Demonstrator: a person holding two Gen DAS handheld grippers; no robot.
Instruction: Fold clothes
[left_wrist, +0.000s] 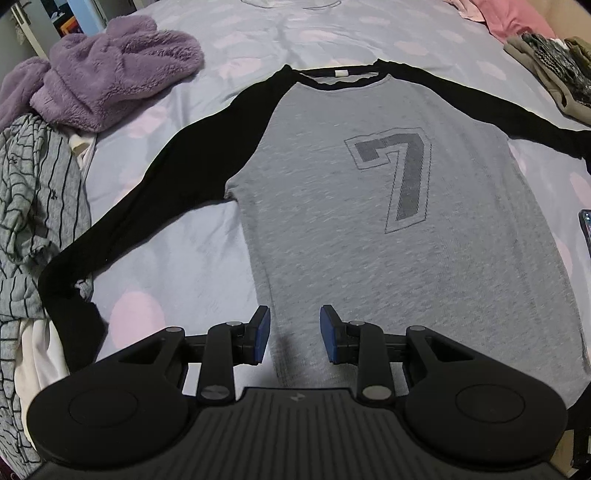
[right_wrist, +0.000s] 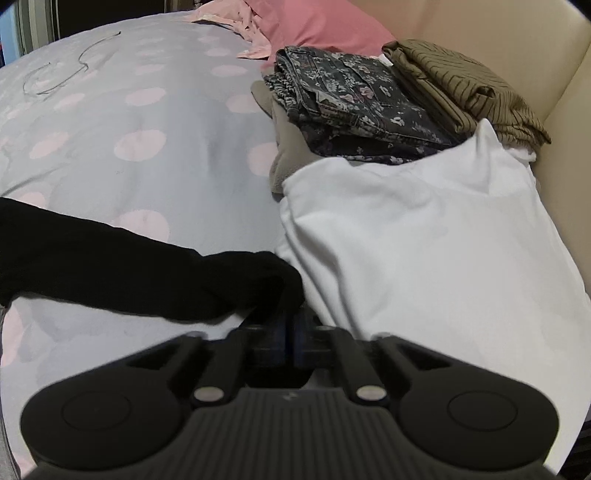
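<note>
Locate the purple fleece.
Left wrist view, upper left: the purple fleece lies bunched on the bedspread, above the striped garment, beside the shirt's black sleeve.

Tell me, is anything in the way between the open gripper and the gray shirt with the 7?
Nothing visible is. The left gripper hangs open right over the lower part of the gray shirt, with only air between its pads and the cloth. The right gripper is already shut on the end of the black sleeve.

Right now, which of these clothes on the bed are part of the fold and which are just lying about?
In the job:
grey number 7 shirt
its black sleeve
right gripper
left gripper

Lying about:
purple fleece
striped garment
floral jeans
white top
</note>
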